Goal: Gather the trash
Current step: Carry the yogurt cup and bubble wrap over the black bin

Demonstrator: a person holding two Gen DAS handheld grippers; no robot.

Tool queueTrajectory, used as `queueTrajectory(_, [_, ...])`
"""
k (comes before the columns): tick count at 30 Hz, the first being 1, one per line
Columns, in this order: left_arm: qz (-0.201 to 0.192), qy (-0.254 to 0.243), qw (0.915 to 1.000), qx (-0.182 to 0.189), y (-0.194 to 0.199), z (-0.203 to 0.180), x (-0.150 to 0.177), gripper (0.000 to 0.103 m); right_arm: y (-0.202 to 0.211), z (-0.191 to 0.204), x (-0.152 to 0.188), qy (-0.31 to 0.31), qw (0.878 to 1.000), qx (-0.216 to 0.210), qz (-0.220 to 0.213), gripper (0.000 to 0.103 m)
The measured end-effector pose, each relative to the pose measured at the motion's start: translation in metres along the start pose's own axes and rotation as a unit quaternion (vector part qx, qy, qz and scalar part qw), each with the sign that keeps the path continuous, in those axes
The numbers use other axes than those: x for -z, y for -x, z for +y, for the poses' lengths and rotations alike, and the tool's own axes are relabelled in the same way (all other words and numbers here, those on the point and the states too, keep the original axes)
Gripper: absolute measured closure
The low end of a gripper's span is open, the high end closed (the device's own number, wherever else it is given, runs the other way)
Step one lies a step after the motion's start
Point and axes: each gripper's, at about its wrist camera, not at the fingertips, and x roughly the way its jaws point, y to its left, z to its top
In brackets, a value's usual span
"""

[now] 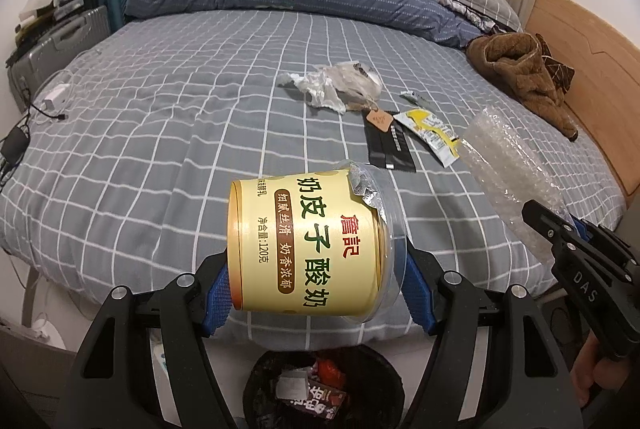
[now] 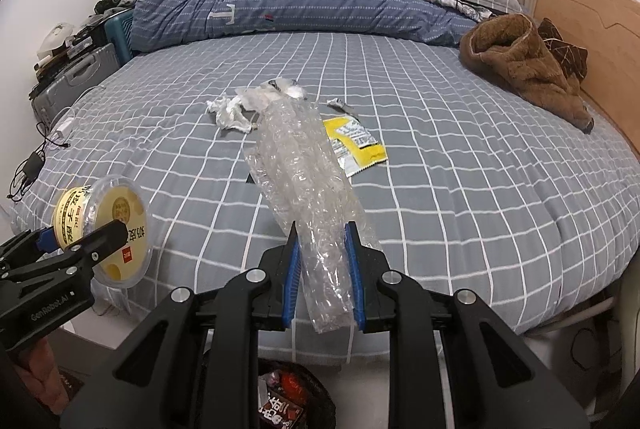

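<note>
Left gripper (image 1: 316, 293) clamps yogurt cup (image 1: 308, 241) sideways above trash bin (image 1: 324, 389) at 6 o'clock. Right gripper (image 2: 325, 277) pinches bubble wrap (image 2: 308, 189). Yellow wrapper (image 2: 354, 145) and crumpled tissue (image 2: 230, 113) lie on bed (image 2: 480, 169) toward 12.

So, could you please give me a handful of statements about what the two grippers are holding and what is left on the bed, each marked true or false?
1. The left gripper is shut on the yoghurt cup. True.
2. The right gripper is open and holds nothing. False: it is shut on the bubble wrap.
3. The yellow wrapper lies on the bed. True.
4. The trash bin stands on the bed. False: it sits below both grippers, off the bed.
5. The crumpled tissue is already in the bin. False: it lies on the bed.
</note>
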Motion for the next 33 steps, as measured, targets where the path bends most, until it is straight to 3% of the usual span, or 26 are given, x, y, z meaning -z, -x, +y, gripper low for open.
queueTrajectory(33, [0.037, 0.008, 0.9993, -0.003, 0.038, 0.008, 0.080, 0.035, 0.050, 0.020, 0.076, -0.005, 0.999, -0.022, 0.033, 0.083])
